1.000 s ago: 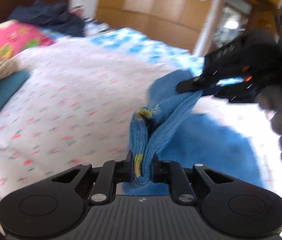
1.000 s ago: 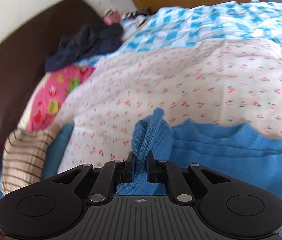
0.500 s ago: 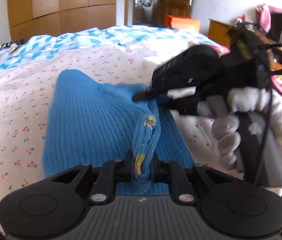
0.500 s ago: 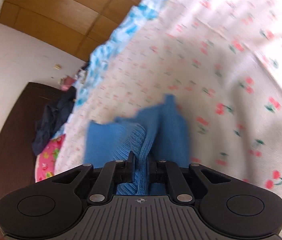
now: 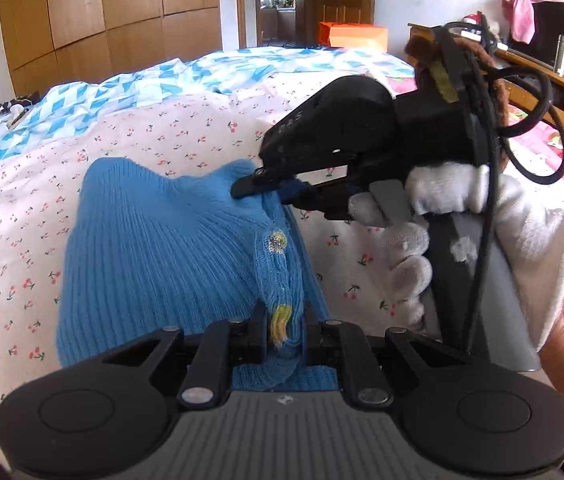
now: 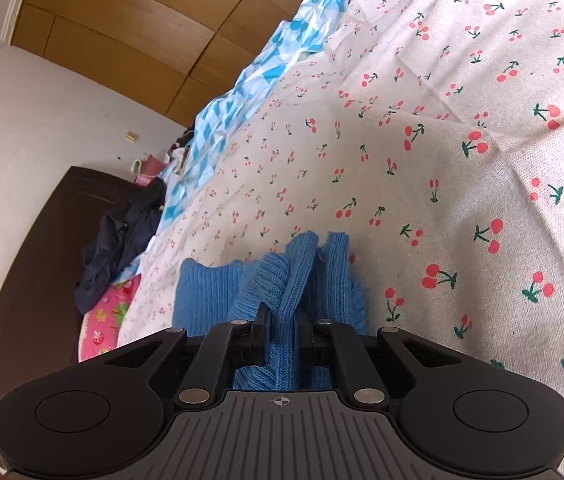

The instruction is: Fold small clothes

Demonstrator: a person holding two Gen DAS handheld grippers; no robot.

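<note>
Cherry-print bedding [image 5: 170, 140] is lying under the blue knit sweater [image 5: 154, 256], which is resting flat with one edge lifted. Both tools are pinching that edge: the left gripper [image 5: 284, 330] is clamping the hem by the yellow trim, and the right gripper [image 5: 270, 190] is gripping the far corner. Thick knit is bunching between the jaws, so a quick pull risks slipping a corner free and skewing the fold.
</note>
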